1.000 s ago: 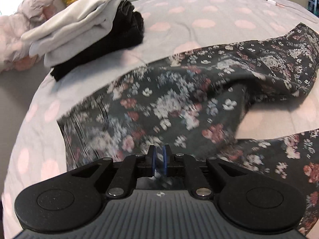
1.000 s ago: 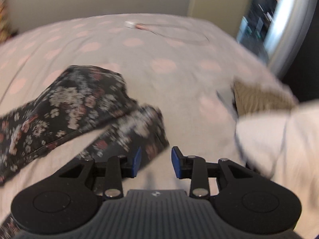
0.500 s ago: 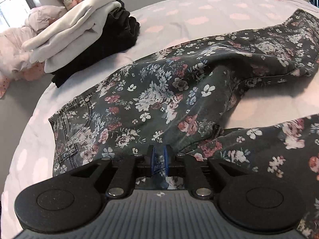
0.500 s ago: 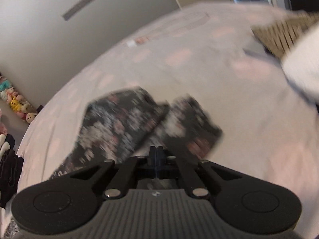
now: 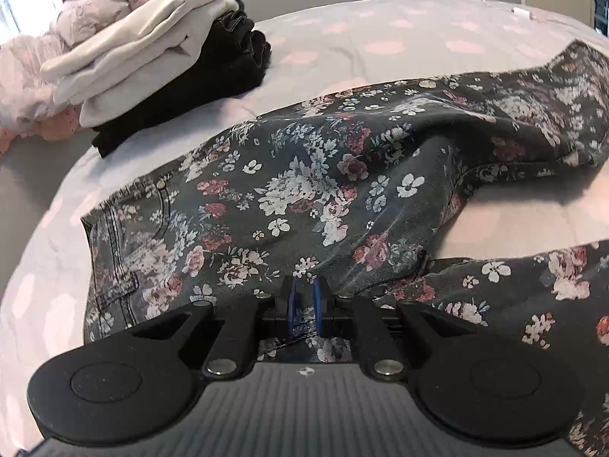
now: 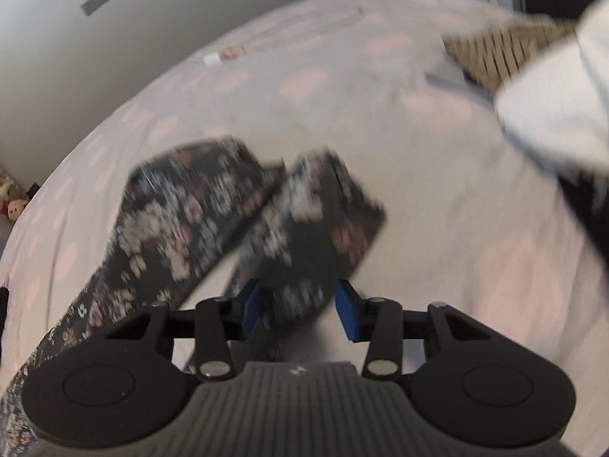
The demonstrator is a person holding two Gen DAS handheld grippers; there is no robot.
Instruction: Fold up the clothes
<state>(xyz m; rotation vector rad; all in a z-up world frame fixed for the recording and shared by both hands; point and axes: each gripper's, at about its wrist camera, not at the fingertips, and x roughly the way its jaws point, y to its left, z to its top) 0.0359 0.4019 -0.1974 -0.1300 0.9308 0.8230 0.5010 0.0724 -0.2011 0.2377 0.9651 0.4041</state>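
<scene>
Dark floral trousers [image 5: 304, 190] lie spread on the pink-dotted bedsheet [image 5: 361, 38], waistband to the left, legs running right. My left gripper [image 5: 304, 304] is shut on the trousers' near edge by the crotch. In the right wrist view the two leg ends [image 6: 228, 221] lie side by side, blurred. My right gripper [image 6: 298, 308] is open, its blue pads on either side of the nearer leg's hem.
A stack of folded clothes, cream on black [image 5: 152, 61], sits at the back left, with a pink bundle [image 5: 26, 76] beside it. A white garment [image 6: 552, 114] and a slatted item [image 6: 495, 49] lie at the right. A cable [image 6: 228, 53] lies far back.
My right gripper was shut half a second ago and is now open over the leg hem. My left gripper has stayed shut on the trousers, which have shifted slightly.
</scene>
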